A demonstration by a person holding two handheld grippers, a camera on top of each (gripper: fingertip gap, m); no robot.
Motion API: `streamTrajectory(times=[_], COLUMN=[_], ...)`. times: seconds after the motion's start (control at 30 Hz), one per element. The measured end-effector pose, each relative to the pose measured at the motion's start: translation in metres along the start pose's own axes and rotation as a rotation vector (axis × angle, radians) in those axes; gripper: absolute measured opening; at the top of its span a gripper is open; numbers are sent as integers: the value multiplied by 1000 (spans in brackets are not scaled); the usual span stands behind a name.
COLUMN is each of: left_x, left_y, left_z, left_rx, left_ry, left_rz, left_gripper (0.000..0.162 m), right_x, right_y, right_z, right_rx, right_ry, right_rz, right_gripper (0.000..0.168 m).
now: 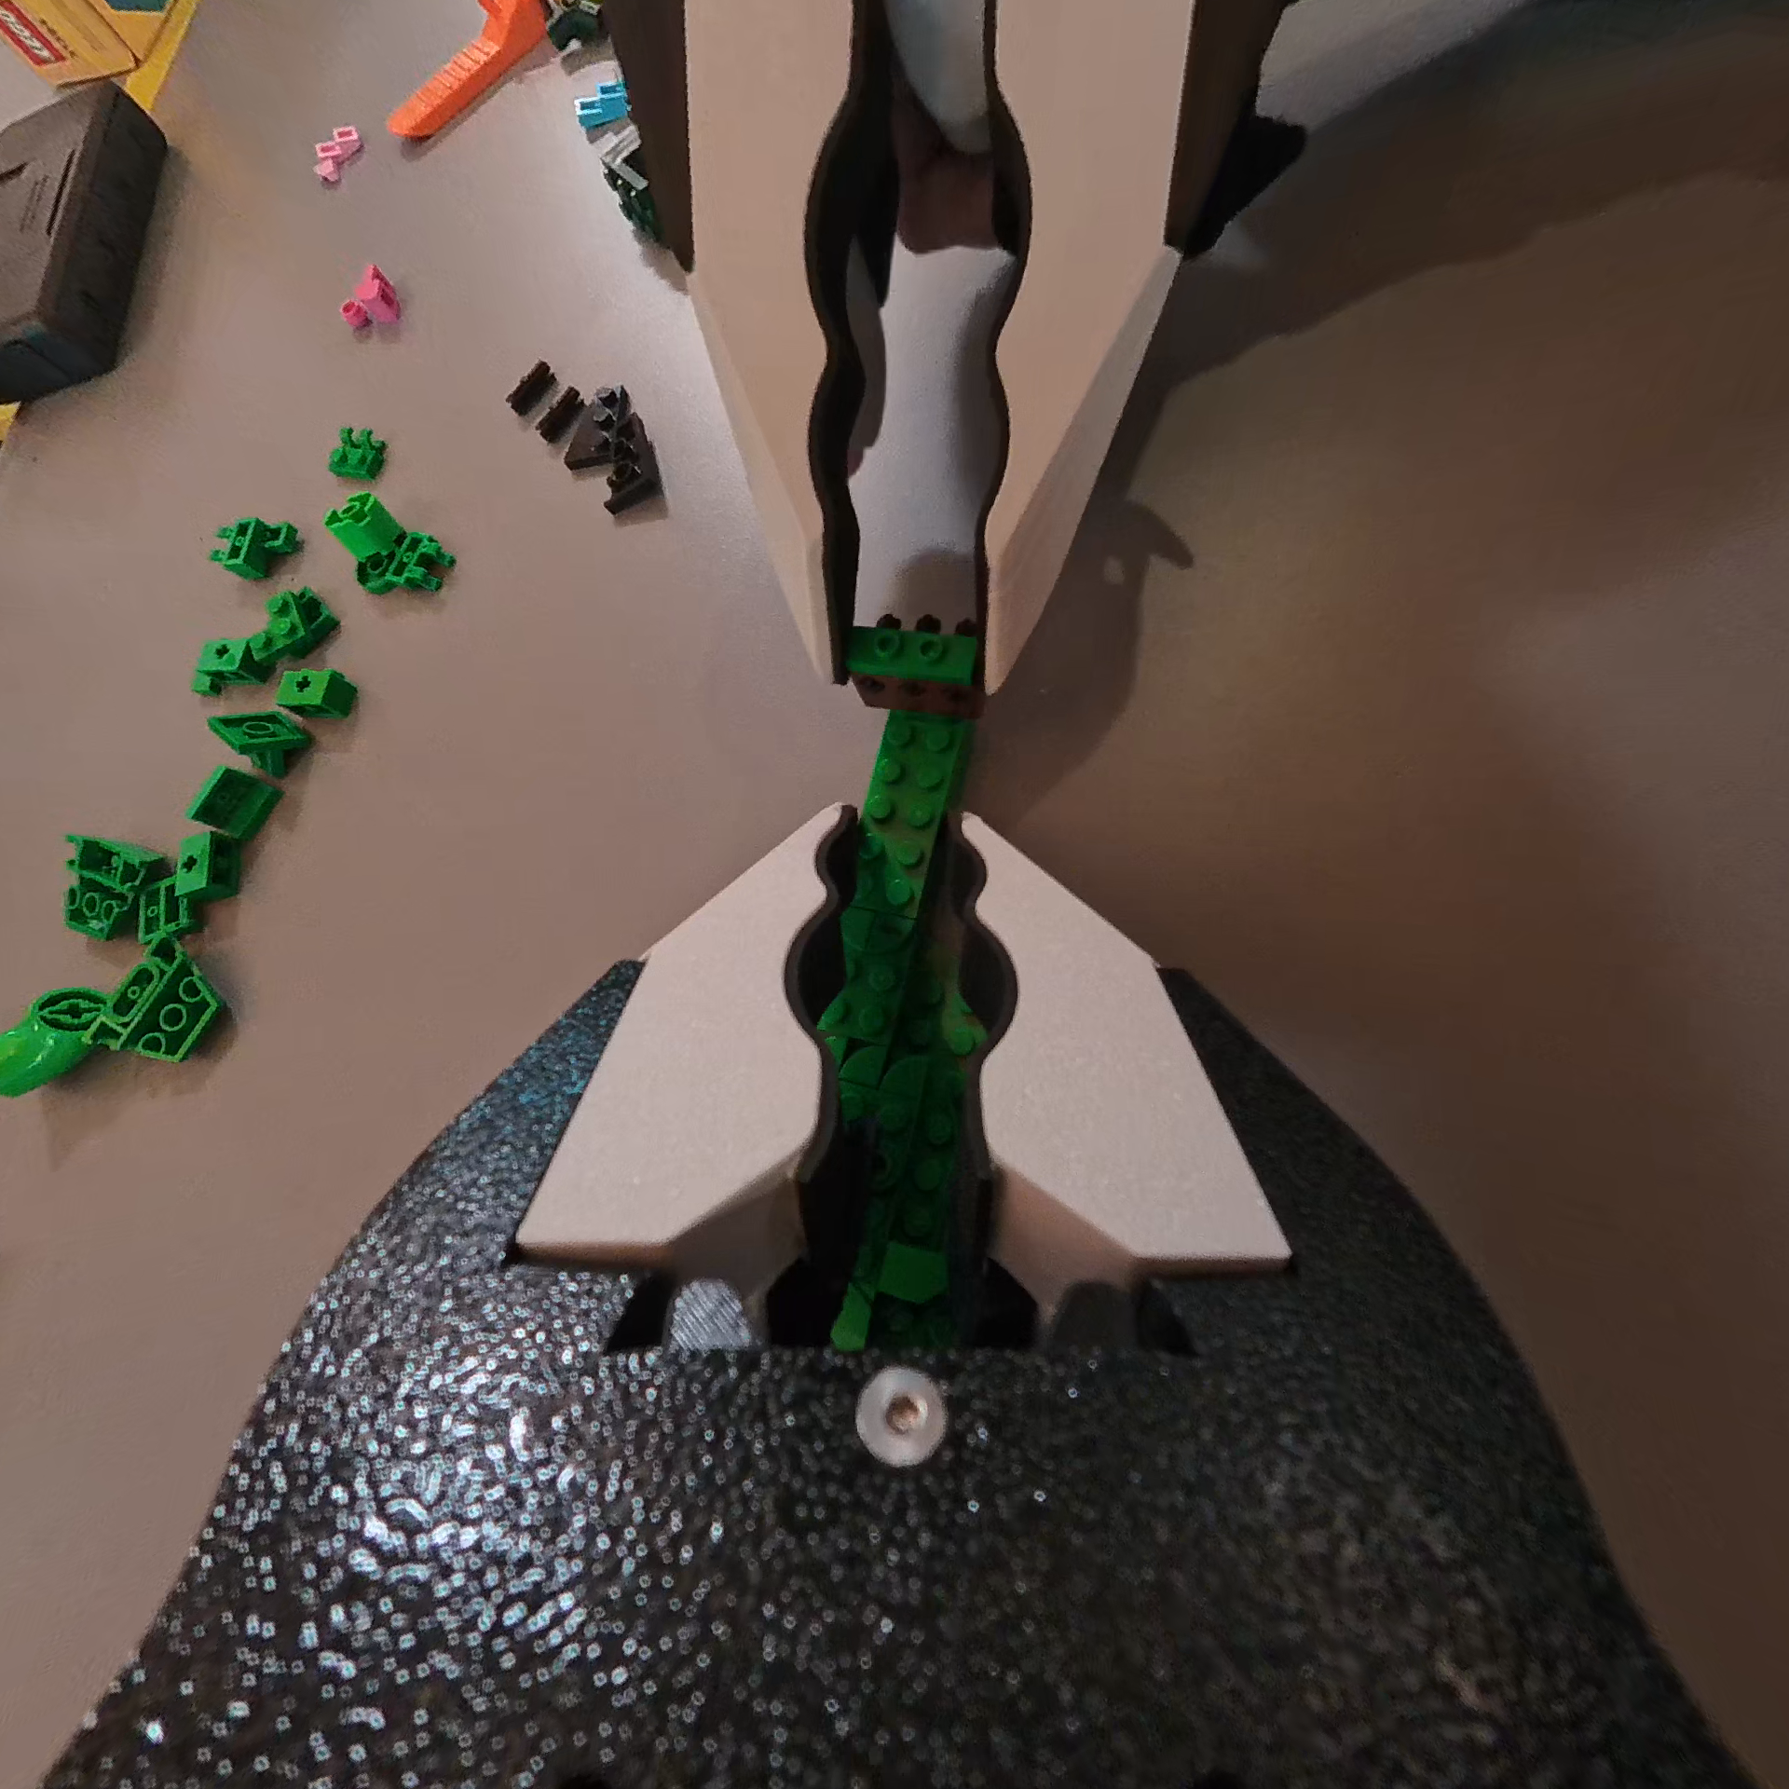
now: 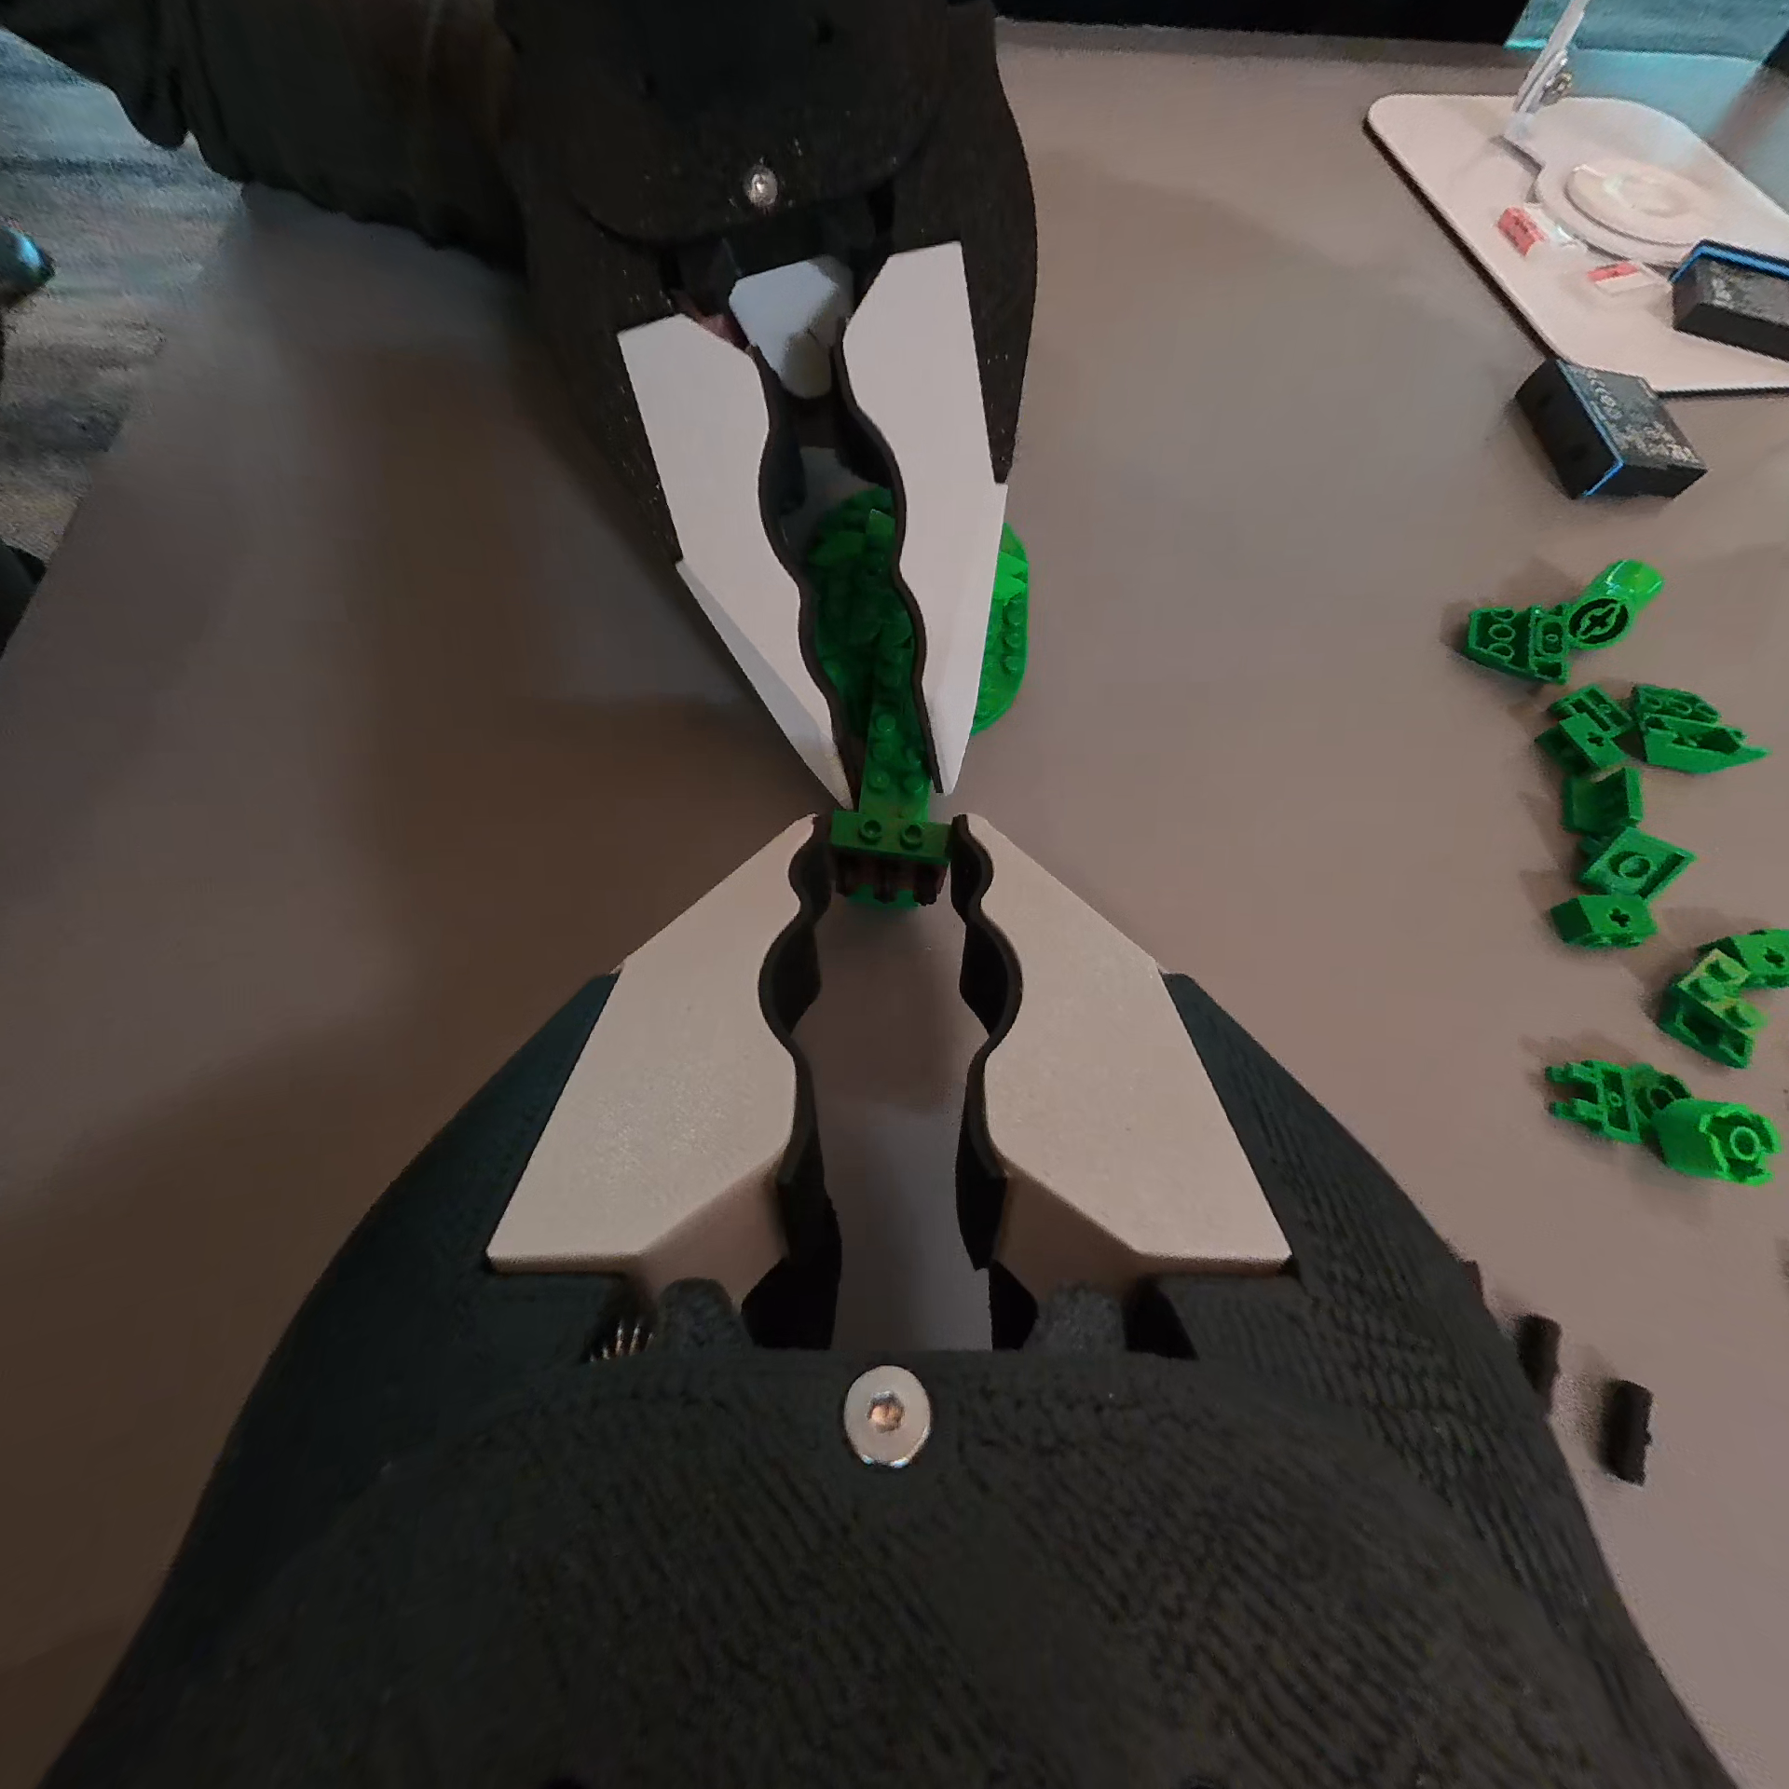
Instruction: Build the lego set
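My left gripper (image 1: 900, 823) is shut on a long green lego assembly (image 1: 915, 774) that sticks out forward past its fingertips. My right gripper (image 1: 910, 682) comes in from the opposite side and is shut on a small green brick with brown pieces (image 1: 910, 658), which touches the assembly's far end. In the right wrist view my right gripper (image 2: 886, 823) pinches that small brick (image 2: 886, 844) at its tips. The left gripper (image 2: 891, 784) faces it, holding the green assembly (image 2: 871, 620). Both are held just above the tan table.
Loose green bricks (image 1: 242, 755) lie in a row to the left and also show in the right wrist view (image 2: 1646, 871). Brown pieces (image 1: 600, 436), pink pieces (image 1: 373, 300), an orange separator (image 1: 474, 77) and a black box (image 1: 68, 232) lie farther off. A white tray (image 2: 1452, 174) and a black block (image 2: 1607, 426) lie at the far right. Only a small space, under 4 cm, lies between the two pairs of fingers. Between my left fingertips and the black block (image 2: 1607, 426) there is roughly 25 centimetres.
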State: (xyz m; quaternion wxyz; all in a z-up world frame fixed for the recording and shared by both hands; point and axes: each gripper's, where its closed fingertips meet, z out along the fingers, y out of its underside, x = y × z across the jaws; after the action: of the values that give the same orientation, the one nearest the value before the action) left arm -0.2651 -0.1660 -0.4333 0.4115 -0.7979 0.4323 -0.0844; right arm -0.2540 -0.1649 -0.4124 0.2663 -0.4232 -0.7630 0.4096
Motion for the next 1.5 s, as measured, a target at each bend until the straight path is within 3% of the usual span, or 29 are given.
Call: streamTrajectory(times=[0.97, 1.27, 1.5], left_x=[0, 0, -4], left_y=[0, 0, 3], left_z=[0, 0, -4], left_rx=[1, 3, -5], left_ry=[5, 2, 33], left_rz=[-3, 0, -24], left_gripper=[16, 16, 15], right_x=[-1, 3, 6], right_y=[-1, 1, -19], right_z=[0, -3, -21], right_rx=[6, 28, 94], right_ry=[-4, 0, 99], right_rz=[59, 81, -81], right_gripper=[24, 40, 60])
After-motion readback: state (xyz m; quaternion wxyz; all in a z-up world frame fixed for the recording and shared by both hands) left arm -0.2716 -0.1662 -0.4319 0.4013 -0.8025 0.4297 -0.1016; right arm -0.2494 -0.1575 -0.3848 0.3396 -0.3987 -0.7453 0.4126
